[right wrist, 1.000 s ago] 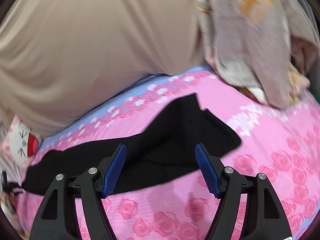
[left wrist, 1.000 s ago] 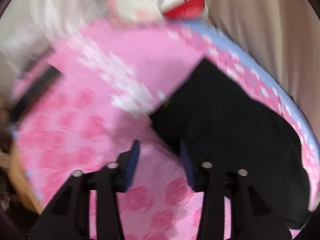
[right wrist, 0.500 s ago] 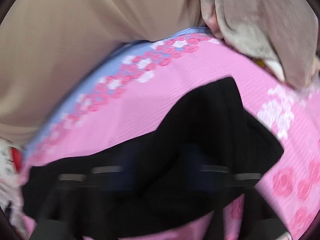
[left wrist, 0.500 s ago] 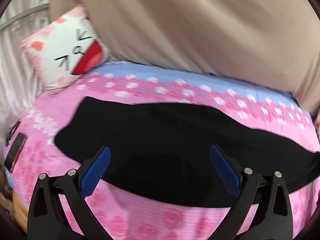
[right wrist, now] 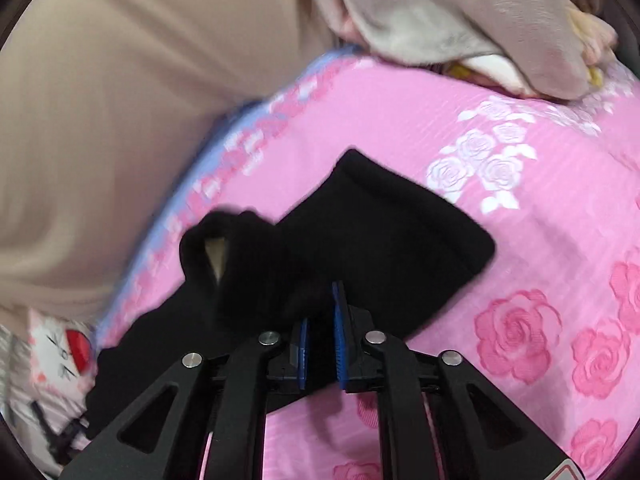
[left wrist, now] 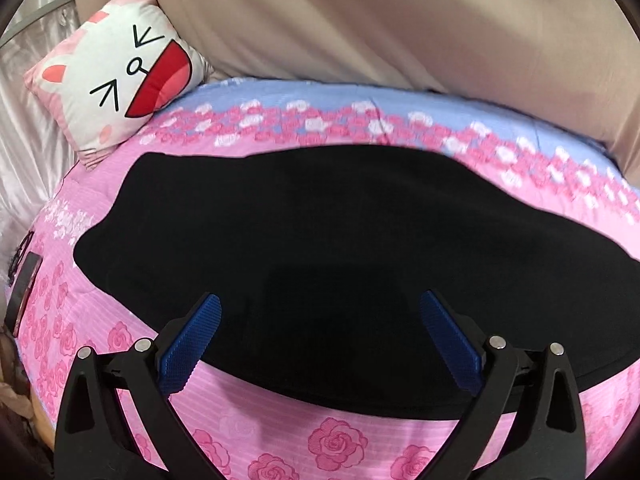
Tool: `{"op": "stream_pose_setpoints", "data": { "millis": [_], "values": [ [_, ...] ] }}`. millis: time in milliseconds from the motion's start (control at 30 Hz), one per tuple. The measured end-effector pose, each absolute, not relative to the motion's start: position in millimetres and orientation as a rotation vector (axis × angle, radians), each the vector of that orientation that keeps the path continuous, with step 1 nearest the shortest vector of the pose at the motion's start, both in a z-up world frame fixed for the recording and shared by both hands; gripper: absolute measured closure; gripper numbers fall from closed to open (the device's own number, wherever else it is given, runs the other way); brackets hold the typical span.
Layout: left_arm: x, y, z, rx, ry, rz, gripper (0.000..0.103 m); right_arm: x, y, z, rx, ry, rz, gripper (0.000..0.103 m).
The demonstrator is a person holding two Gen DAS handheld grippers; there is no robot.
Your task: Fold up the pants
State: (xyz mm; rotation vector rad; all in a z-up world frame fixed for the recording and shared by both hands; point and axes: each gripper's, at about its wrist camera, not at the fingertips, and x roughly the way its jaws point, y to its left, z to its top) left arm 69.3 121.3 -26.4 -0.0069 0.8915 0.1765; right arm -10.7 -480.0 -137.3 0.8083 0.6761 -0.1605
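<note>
Right gripper (right wrist: 322, 312) just closing, pinching near edge of black pants (right wrist: 384, 240) on pink bedspread (right wrist: 540, 208), probably to lift for fold; left gripper (left wrist: 320, 340) wide apart, empty, over pants' middle.

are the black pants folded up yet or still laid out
Mostly laid out: the black pants lie long and flat across the pink bedspread, with one end bunched in the right gripper.

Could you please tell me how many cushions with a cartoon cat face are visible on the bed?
1. The cat-face cushion sits at the bed's far left corner, against the beige curtain; the right wrist view shows the same one. Others may lie hidden.
</note>
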Motion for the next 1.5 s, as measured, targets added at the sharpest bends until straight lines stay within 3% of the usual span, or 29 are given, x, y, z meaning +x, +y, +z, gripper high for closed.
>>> {"op": "stream_pose_setpoints", "data": {
  "millis": [67, 133, 233, 300, 333, 500, 600, 700, 733, 767, 967, 1033, 1067, 1267, 1300, 1333, 1400, 1500],
  "values": [
    [68, 123, -29, -0.012, 0.897, 0.175, 0.005, -13, -477, -126, 0.756, 0.656, -0.191, 0.051],
    [68, 125, -32, -0.015, 0.907, 0.182, 0.005, -7, -474, -117, 0.68, 0.648, -0.194, 0.044],
    [70, 126, -35, -0.025, 0.919, 0.187, 0.005, 8, -474, -111, 0.619, 0.644, -0.188, 0.044],
    [71, 125, -35, -0.024, 0.92, 0.186, 0.005, 19, -476, -108, 0.591, 0.643, -0.172, 0.059],
    [72, 125, -34, -0.018, 0.92, 0.188, 0.005, 22, -479, -109, 0.596, 0.654, -0.167, 0.1],
    [69, 135, -29, -0.016, 0.898, 0.201, 0.005, -5, -493, -99, 0.699, 0.579, -0.196, 0.099],
    [77, 149, -37, -0.066, 0.939, 0.21, 0.005, 1, -504, -141, 0.741, 0.728, -0.26, 0.099],
    [74, 175, -36, -0.173, 0.953, 0.21, 0.005, -15, -503, -134, 0.802, 0.684, -0.278, 0.082],
    [70, 187, -34, -0.211, 0.944, 0.212, 0.005, -26, -499, -128, 0.78, 0.667, -0.334, 0.064],
    [66, 198, -32, -0.243, 0.936, 0.219, 0.005, -33, -495, -125, 0.754, 0.652, -0.366, 0.053],
    [49, 288, -43, -0.571, 0.934, 0.247, 0.007, -59, -450, -101, 0.613, 0.587, -0.393, 0.049],
    [53, 306, -53, -0.688, 0.951, 0.189, 0.024, -49, -430, -98, 0.616, 0.58, -0.322, 0.048],
    [55, 308, -56, -0.71, 0.967, 0.167, 0.028, -43, -423, -95, 0.608, 0.581, -0.296, 0.048],
    [62, 303, -51, -0.65, 0.981, 0.133, 0.039, 3, -329, -70, 0.461, 0.614, -0.095, 0.045],
    [61, 302, -50, -0.65, 0.974, 0.111, 0.052, 8, -318, -68, 0.451, 0.617, -0.069, 0.045],
    [60, 302, -48, -0.643, 0.968, 0.1, 0.075, 13, -307, -67, 0.444, 0.62, -0.042, 0.044],
    [59, 303, -45, -0.61, 0.957, 0.109, 0.099, 21, -283, -66, 0.427, 0.631, 0.015, 0.042],
    [51, 312, -35, -0.623, 0.944, 0.057, 0.099, 33, -254, -65, 0.401, 0.658, 0.077, 0.042]
  ]
}}
